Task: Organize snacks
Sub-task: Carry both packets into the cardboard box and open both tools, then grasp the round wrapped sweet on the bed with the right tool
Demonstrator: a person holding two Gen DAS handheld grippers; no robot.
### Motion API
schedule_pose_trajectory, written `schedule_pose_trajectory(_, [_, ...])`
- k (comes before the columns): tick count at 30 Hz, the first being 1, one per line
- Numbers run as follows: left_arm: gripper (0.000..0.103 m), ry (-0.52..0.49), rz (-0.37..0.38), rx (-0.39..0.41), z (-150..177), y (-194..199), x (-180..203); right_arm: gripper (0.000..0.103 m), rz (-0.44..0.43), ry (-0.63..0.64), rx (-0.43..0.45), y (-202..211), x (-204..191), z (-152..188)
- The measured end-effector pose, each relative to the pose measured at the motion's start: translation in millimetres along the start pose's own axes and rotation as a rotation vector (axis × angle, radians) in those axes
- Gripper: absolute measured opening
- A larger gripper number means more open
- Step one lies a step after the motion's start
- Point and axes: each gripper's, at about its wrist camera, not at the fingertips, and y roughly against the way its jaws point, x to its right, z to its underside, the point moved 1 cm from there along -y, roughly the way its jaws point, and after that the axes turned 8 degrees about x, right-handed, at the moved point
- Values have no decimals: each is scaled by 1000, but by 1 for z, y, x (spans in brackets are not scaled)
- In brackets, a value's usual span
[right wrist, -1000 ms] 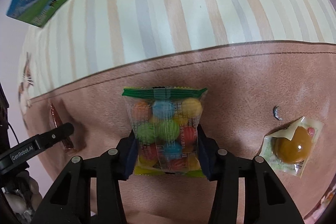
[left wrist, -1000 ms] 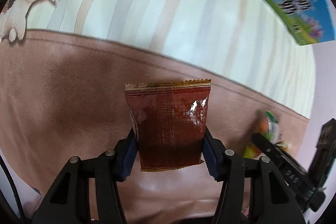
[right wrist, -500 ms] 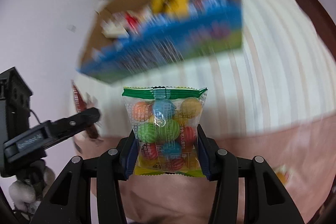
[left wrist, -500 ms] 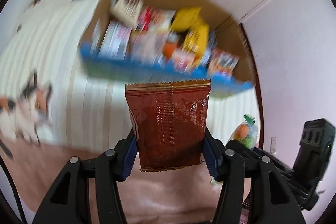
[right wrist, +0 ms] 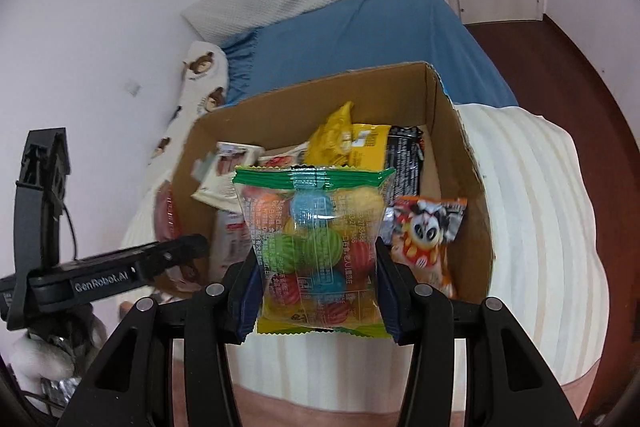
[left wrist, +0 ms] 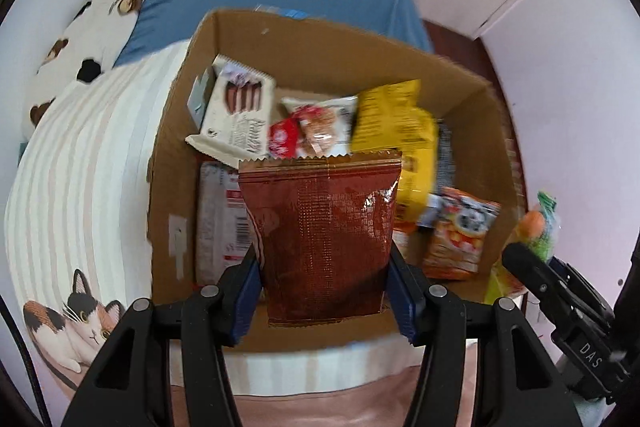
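While the left gripper (left wrist: 323,301) clamps a brown foil packet (left wrist: 320,239), the right gripper (right wrist: 316,297) clamps a clear bag of coloured candy balls (right wrist: 316,247), both above the snack-filled cardboard box (left wrist: 168,163). Left view only: cat-print blanket (left wrist: 80,311). Right view only: black packet (right wrist: 405,163).

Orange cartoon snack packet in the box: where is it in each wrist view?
Left wrist: orange packet, lower right of the box, right of the brown pouch.
Right wrist: orange packet, right of the candy bag.
Shared landmark: yellow bag.
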Motion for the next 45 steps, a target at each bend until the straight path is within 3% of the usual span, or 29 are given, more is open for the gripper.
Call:
schedule_pose_trajectory(4, [57, 19, -25, -64, -2, -27, -11, 57, 55, -40, -108, -47, 13, 7])
schedule_pose_trajectory(7, [77, -10, -61, -81, 0, -40, -13, 78, 83, -47, -142, -61, 23, 12])
schedule_pose_trajectory(8, [89, -21, -77, -81, 1, -42, -13, 86, 90, -47, -143, -61, 23, 12])
schedule_pose_trajectory(10, [93, -45, -94, -69, 4, -44, -11, 95, 116, -26, -156, -66, 24, 13])
schedule_pose_trajectory(22, [97, -69, -115, 27, 17, -20, 2, 100, 224, 82, -109, -37, 23, 10])
schedule_pose_trajectory(24, [103, -83, -126, 37, 22, -13, 6, 100, 222, 89, -98, -31, 23, 11])
schedule_pose_trajectory(45, [103, -145, -168, 239, 78, 81, 31, 100, 174, 125, 76, 67, 3, 39])
